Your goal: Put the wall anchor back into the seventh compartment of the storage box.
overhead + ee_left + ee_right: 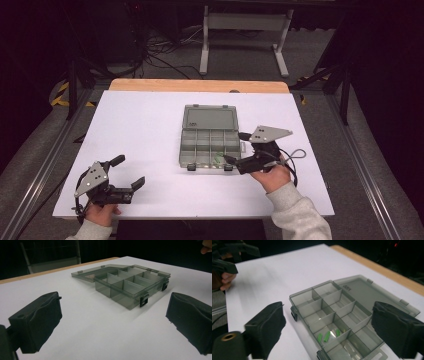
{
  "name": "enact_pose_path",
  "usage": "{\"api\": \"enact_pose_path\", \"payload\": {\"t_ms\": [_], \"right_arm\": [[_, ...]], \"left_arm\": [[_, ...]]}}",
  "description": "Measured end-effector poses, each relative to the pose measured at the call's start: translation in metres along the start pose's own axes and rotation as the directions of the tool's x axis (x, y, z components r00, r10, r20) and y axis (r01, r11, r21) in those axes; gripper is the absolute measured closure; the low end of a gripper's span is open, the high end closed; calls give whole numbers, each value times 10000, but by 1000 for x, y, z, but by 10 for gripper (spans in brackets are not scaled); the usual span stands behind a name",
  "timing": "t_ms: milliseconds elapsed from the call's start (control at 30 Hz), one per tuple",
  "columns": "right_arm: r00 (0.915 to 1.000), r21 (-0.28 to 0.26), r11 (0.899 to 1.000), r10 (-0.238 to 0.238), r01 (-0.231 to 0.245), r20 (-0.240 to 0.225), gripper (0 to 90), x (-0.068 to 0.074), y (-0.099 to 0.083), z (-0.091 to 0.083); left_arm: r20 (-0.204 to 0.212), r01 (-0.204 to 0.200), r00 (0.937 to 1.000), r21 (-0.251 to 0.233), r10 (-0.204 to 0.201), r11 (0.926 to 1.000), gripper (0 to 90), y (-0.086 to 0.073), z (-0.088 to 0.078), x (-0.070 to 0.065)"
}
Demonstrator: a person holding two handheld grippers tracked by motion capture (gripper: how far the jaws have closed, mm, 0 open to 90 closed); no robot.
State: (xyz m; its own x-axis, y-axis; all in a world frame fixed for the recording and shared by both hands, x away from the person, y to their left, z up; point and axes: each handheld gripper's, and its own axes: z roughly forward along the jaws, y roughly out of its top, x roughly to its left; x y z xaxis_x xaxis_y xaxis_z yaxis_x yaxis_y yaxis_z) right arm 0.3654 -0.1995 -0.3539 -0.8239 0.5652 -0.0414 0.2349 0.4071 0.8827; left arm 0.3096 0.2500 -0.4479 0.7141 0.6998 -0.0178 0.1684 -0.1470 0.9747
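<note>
Table: white top with a wooden strip along its far edge; spans the middle of the high view.

Box: grey see-through plastic organiser, centre of the high view, flat on the table. Lid thrown back flat toward the top of the frame. Body split by dividers into small compartments. Two dark latches on its near edge.

Box, seen from my left gripper view: upper middle of the frame, well apart from my jaws, the latches facing me.

Box, seen from my right gripper view: centre to lower right, lying between and beyond my jaws.

Green pieces: three small green bits in one compartment near the latch edge, low in the centre of the right gripper view. In the high view they show as a green speck at the box's lower right part.

My left gripper: lower left of the high view, over bare table. Jaws spread wide, nothing between them, touching no item.

My right gripper: right of centre in the high view, just beside the box's lower right corner. Jaws stand wide apart with nothing clamped; the pads press on nothing.

My hands: left hand at the bottom left edge; right hand in a grey sleeve at the lower right.
</note>
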Motion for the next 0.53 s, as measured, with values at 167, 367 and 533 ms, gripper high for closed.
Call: {"api": "enact_pose_path", "payload": {"t_ms": [167, 367, 533], "right_arm": [[9998, -1039, 9943, 218, -218, -14, 36, -2, -24, -22], [9982, -1731, 9836, 551, -503, 234, 9, -4, -65, -38], [9954, -2440, 9682, 719, -545, 630, 1, -8, -98, -46]], "left_arm": [[-77, 73, 9999, -90, -74, 9999, 5, 2, -4, 3], [-122, -43, 9999, -200, 40, 9998, 4, 5, -7, 4], [-120, -112, 9999, -209, 109, 9997, 4, 6, -6, 3]]}}
